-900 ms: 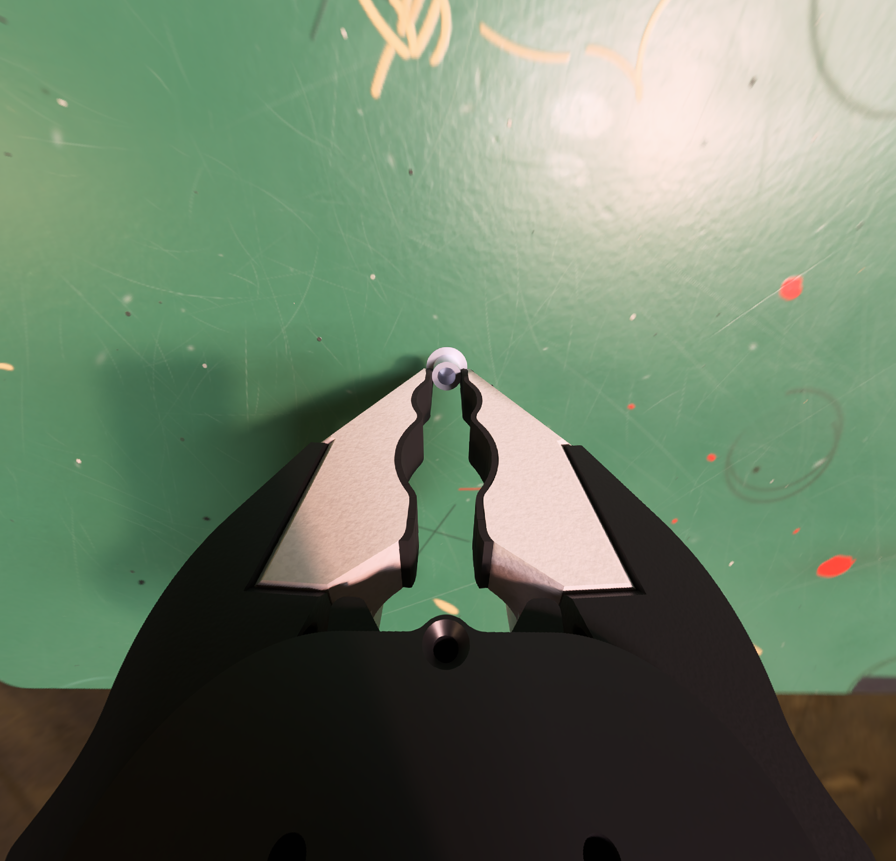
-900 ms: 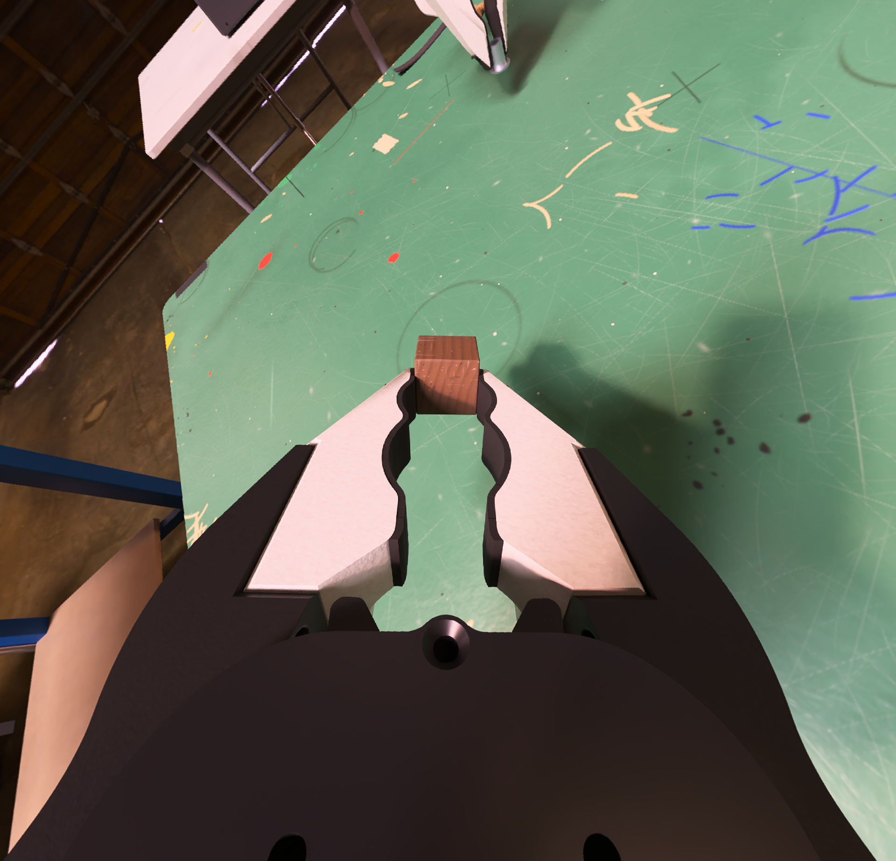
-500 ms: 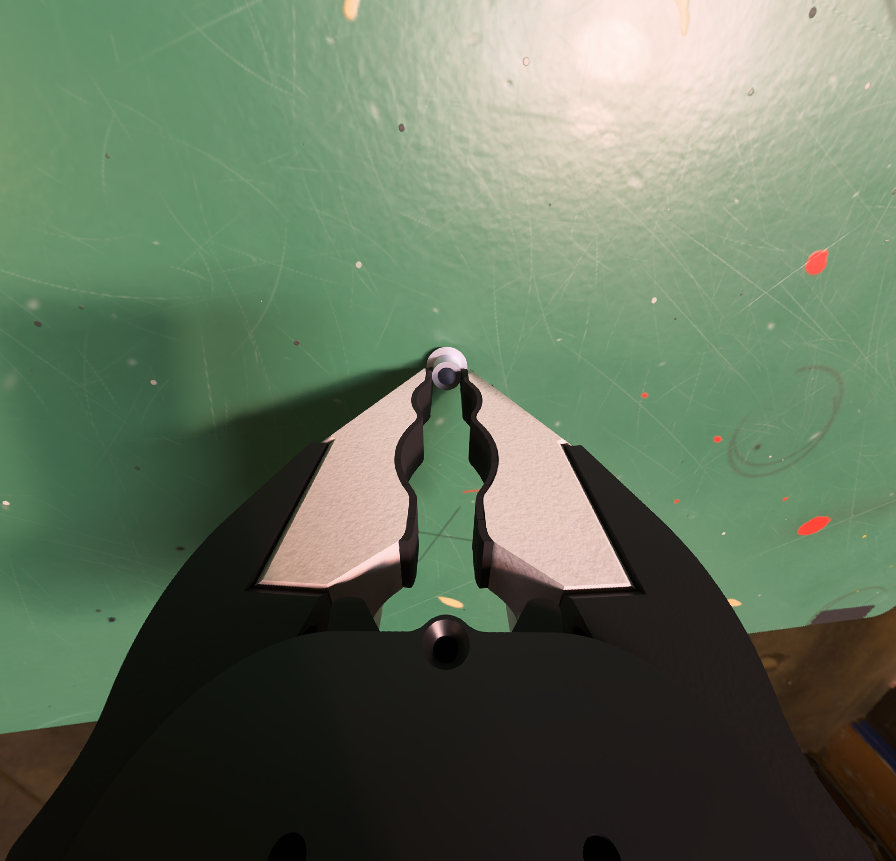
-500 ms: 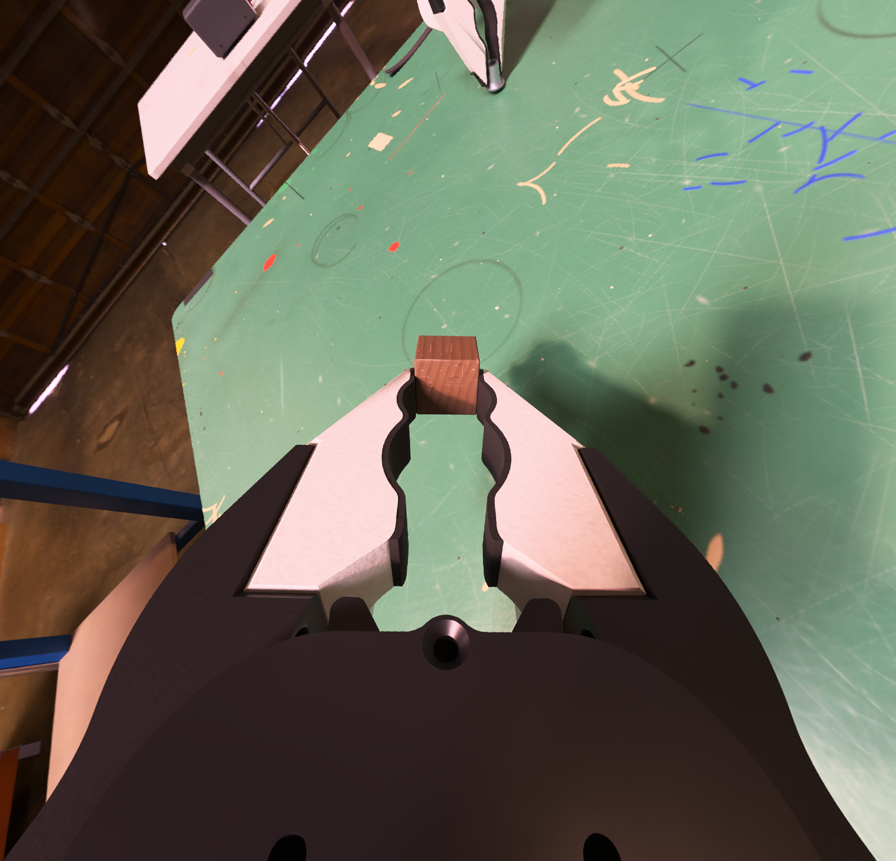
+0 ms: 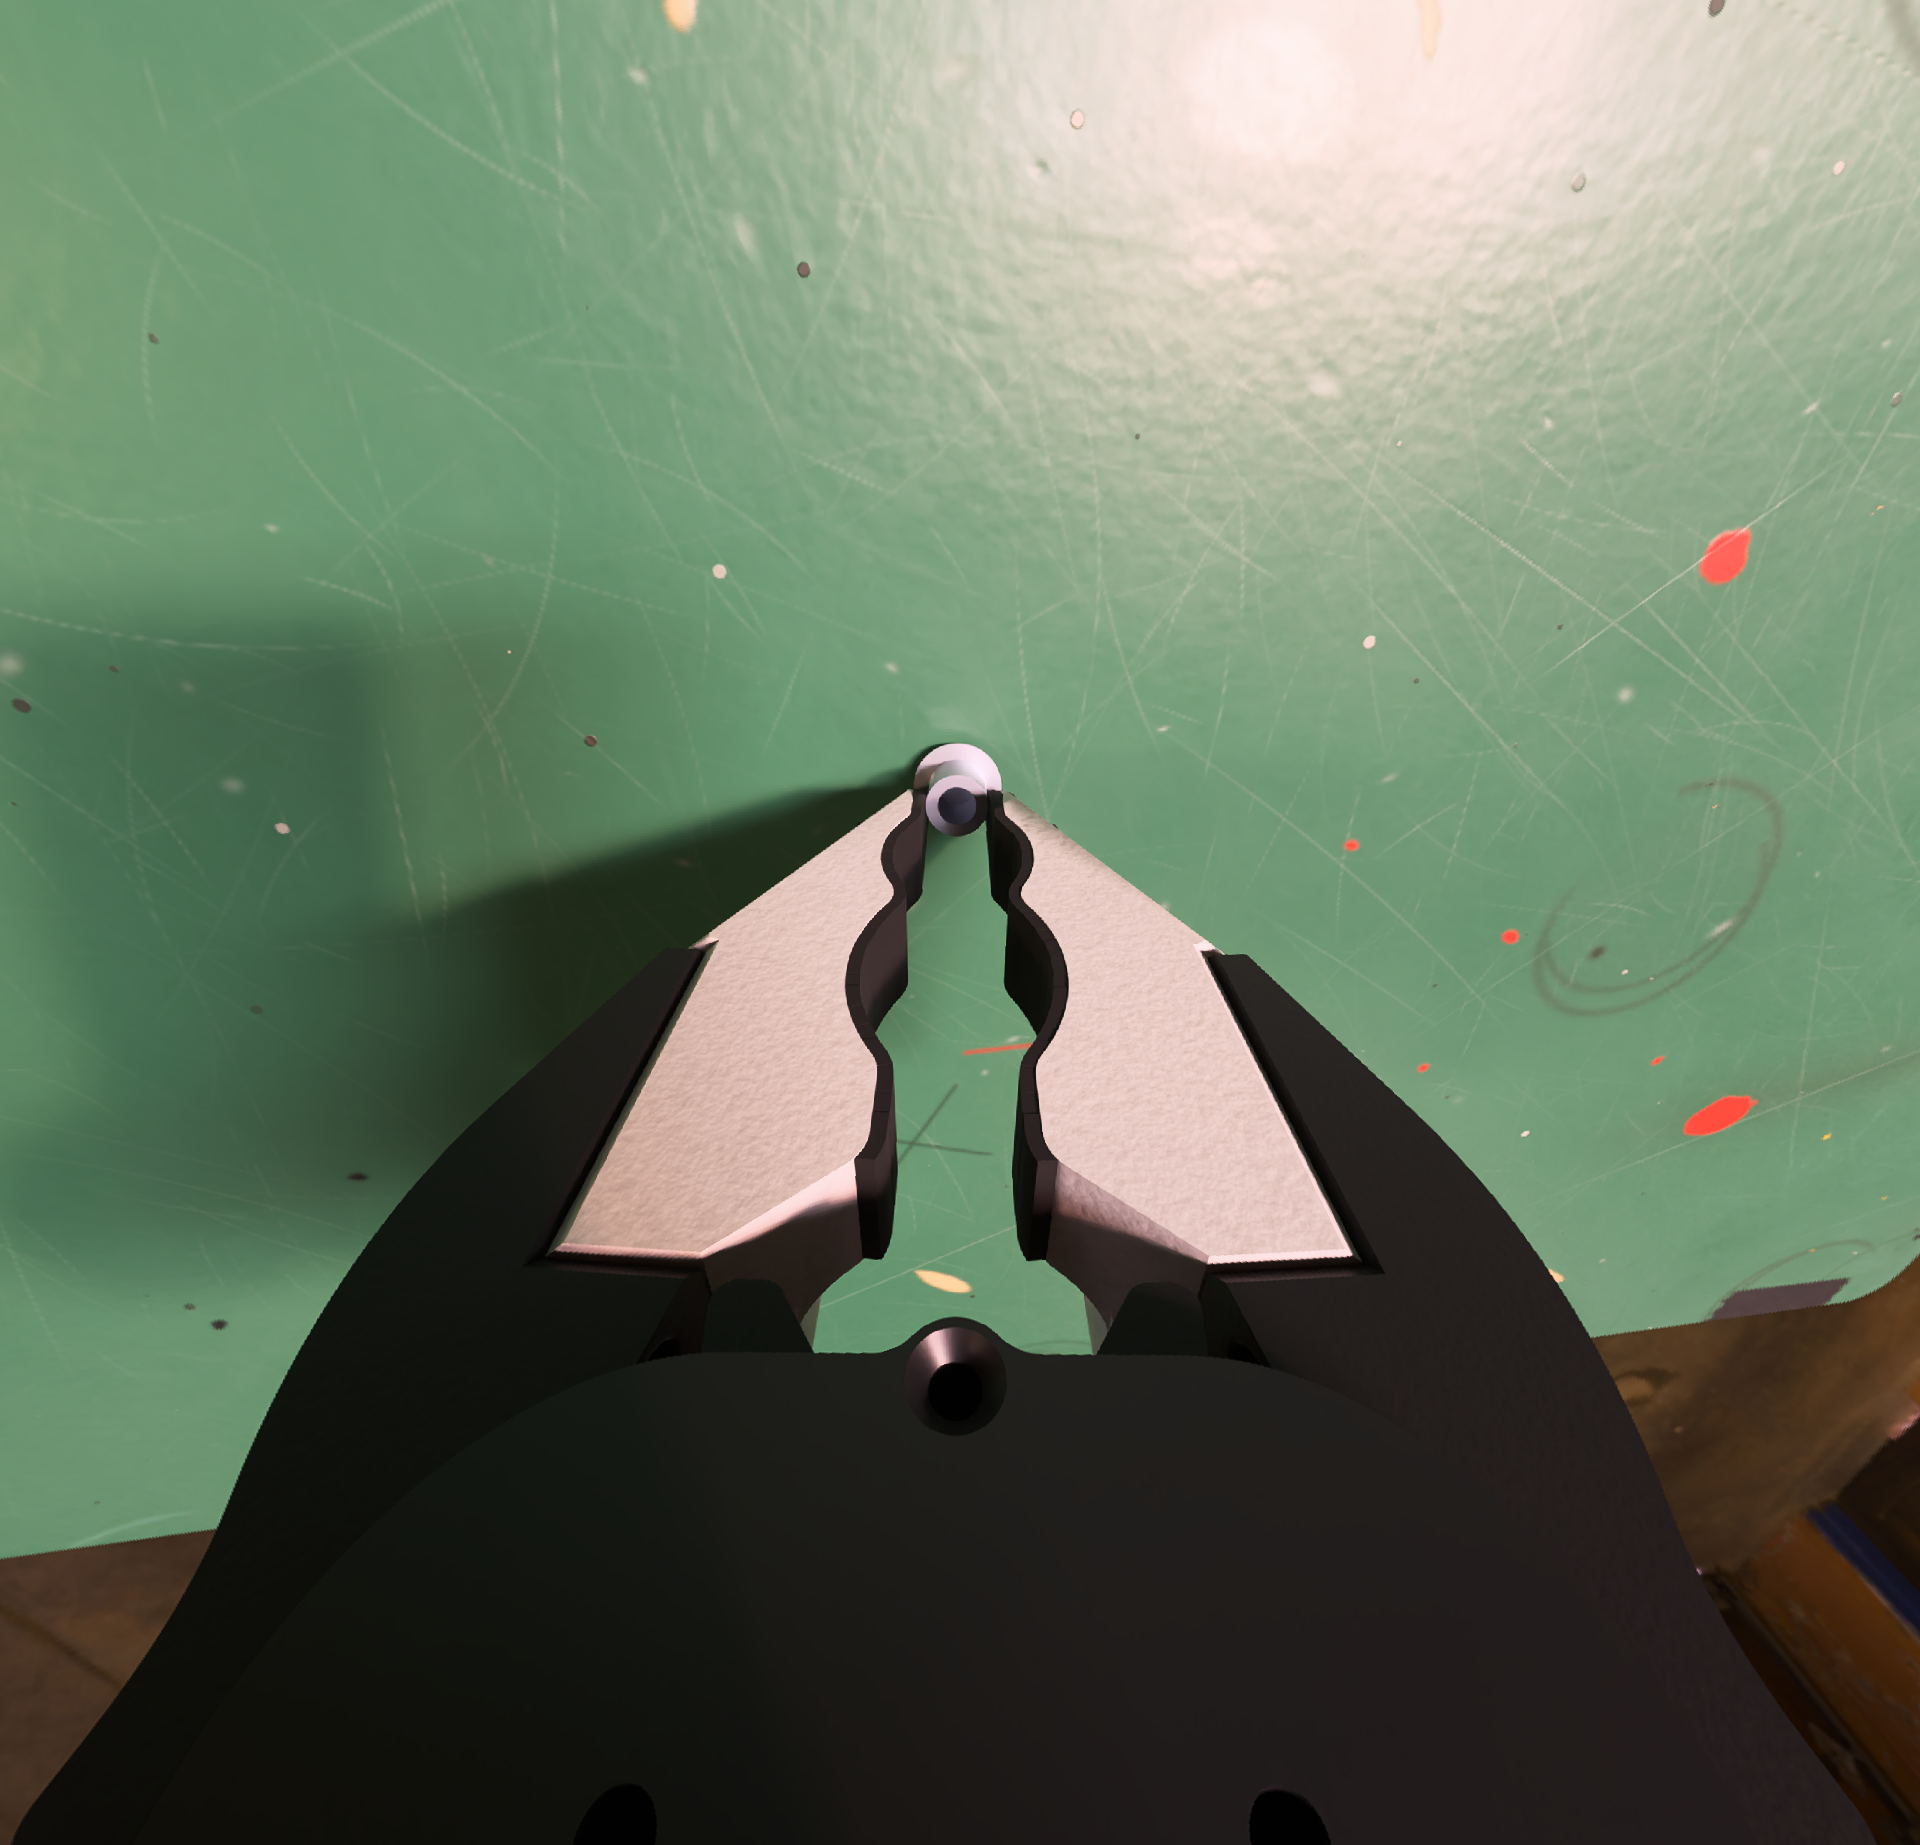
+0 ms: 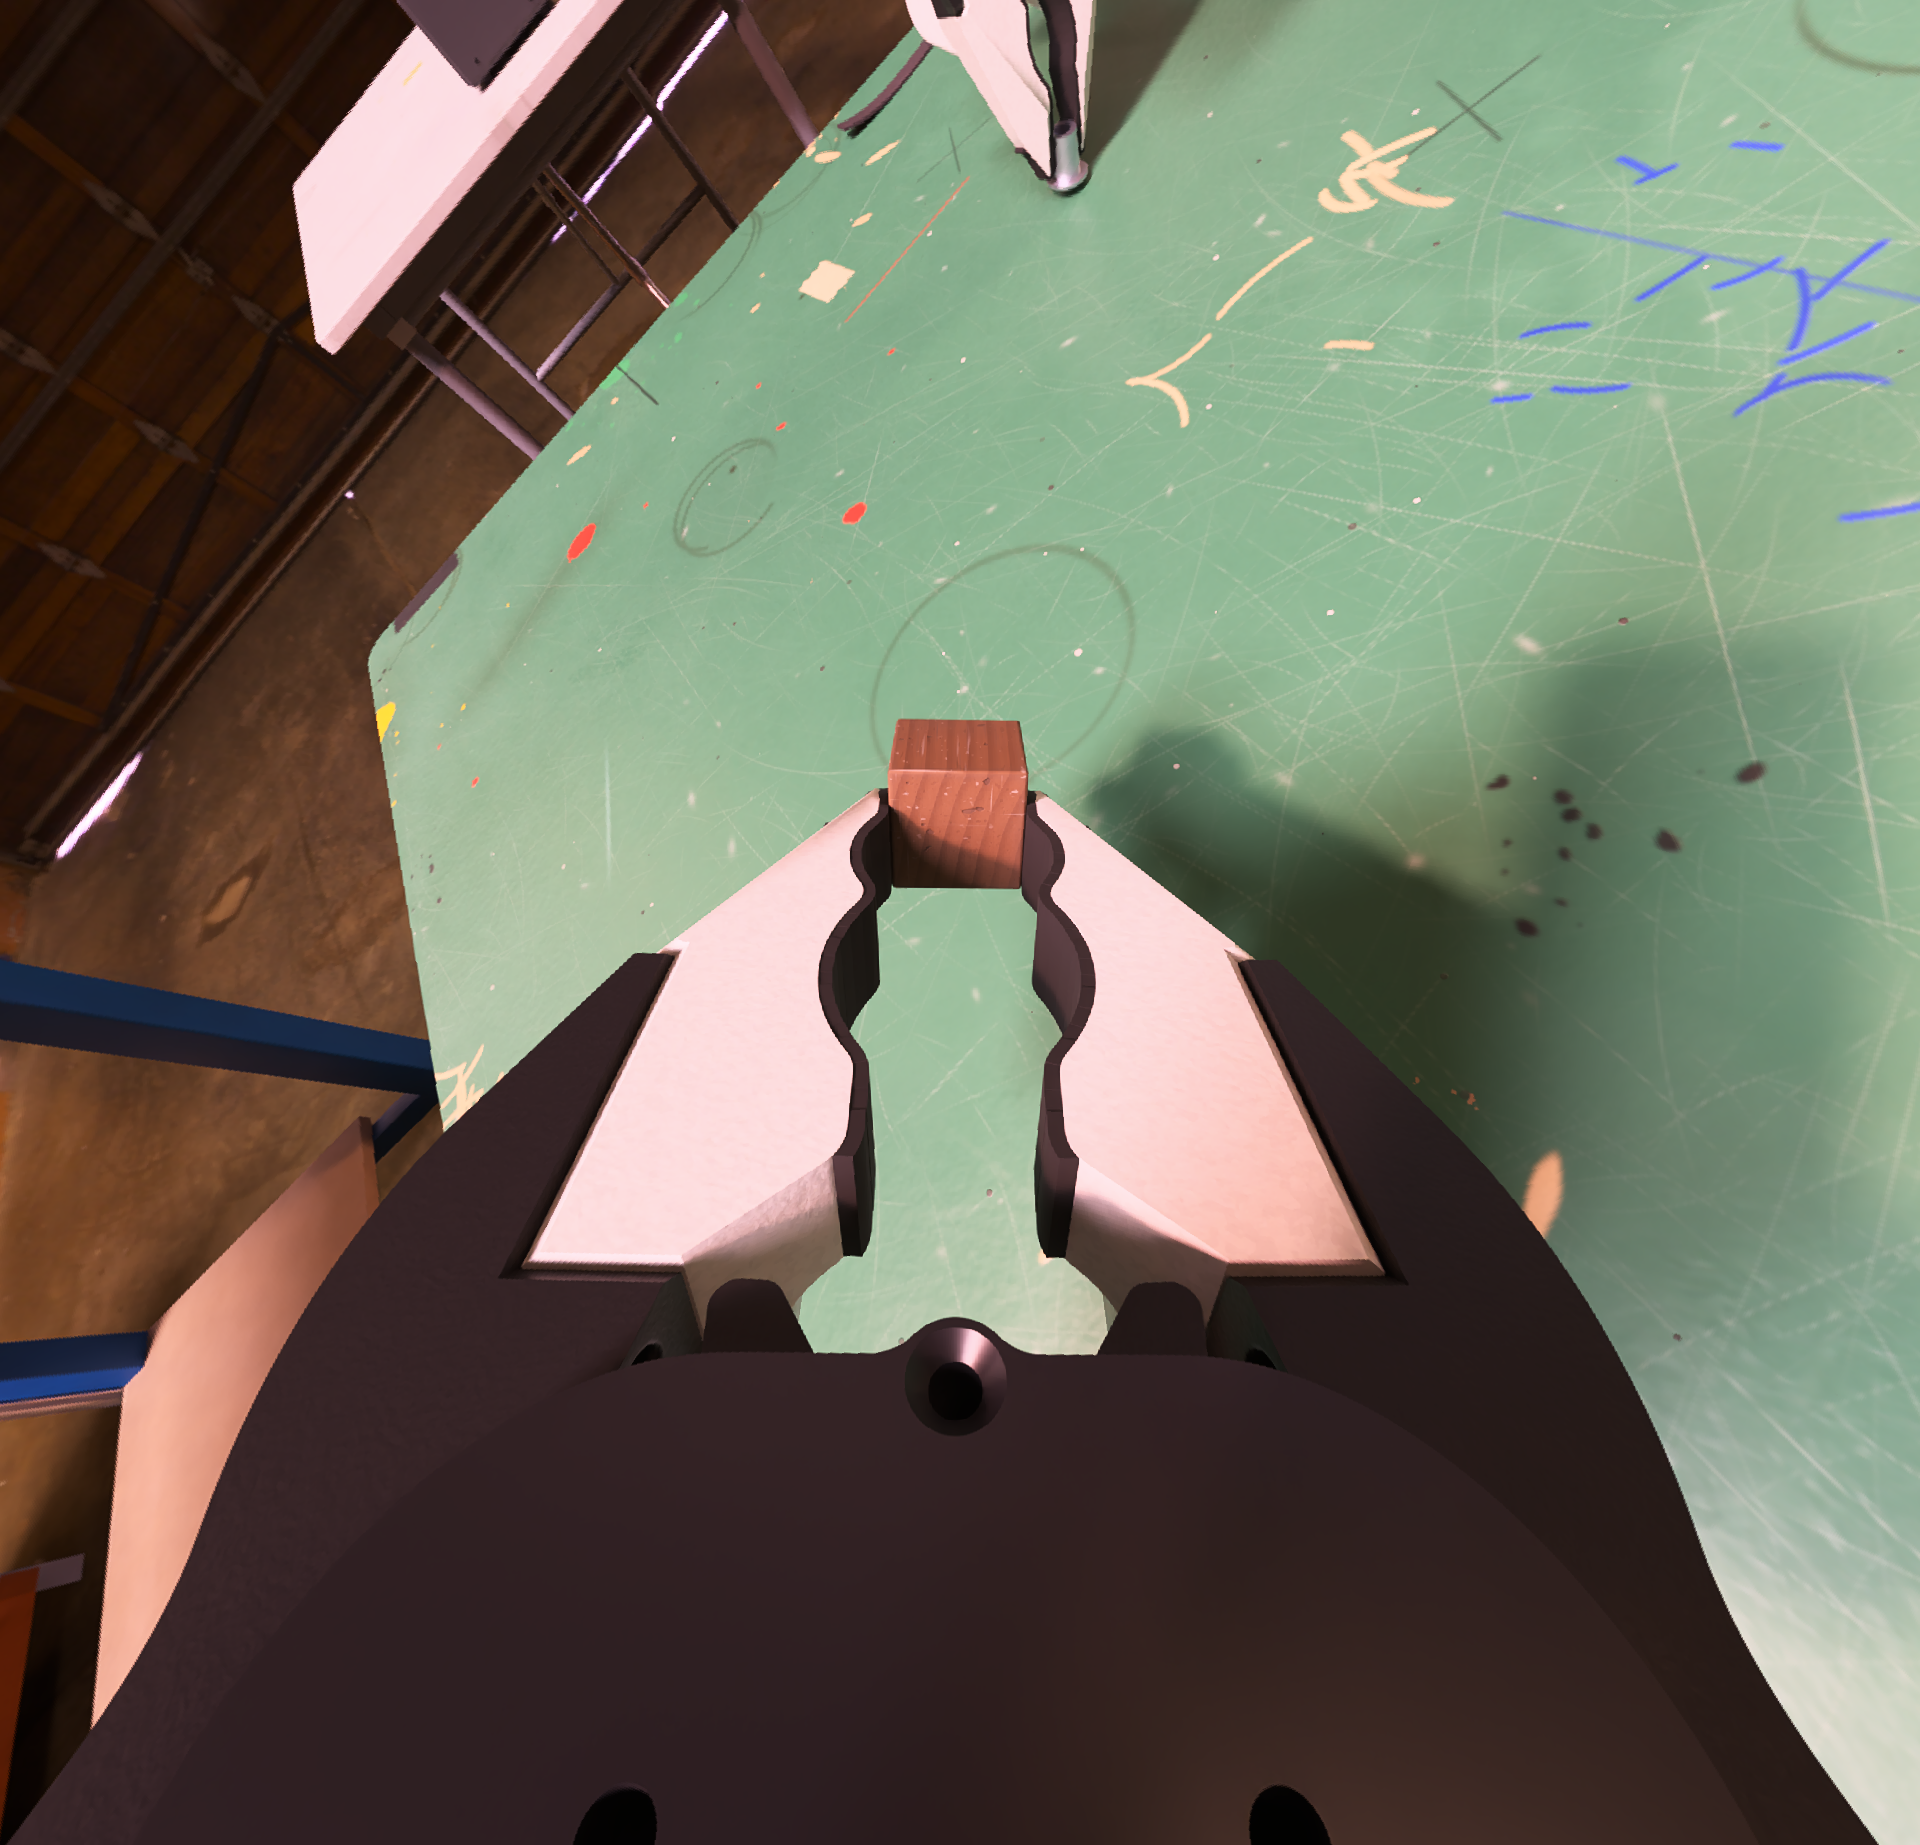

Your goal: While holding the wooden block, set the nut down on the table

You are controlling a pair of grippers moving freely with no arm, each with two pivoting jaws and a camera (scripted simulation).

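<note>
My left gripper (image 5: 957,808) is shut on a small pale grey nut (image 5: 957,796) at its fingertips, low over the green table (image 5: 1143,445). Its shadow meets the tips. In the right wrist view the same left gripper (image 6: 1055,159) shows far off at the top, the nut (image 6: 1067,162) at or just above the tabletop. My right gripper (image 6: 957,819) is shut on a brown wooden block (image 6: 957,808) and holds it above the green table (image 6: 1351,652).
The table's near edge (image 5: 1766,1307) and rounded corner lie at lower right in the left wrist view. In the right wrist view the table's left edge (image 6: 405,860) drops to a brown floor; a white bench (image 6: 436,164) stands beyond.
The left gripper has come lower toward the table with the nut, and its shadow has closed up to the tips. The right gripper has drifted slightly, still holding the block.
</note>
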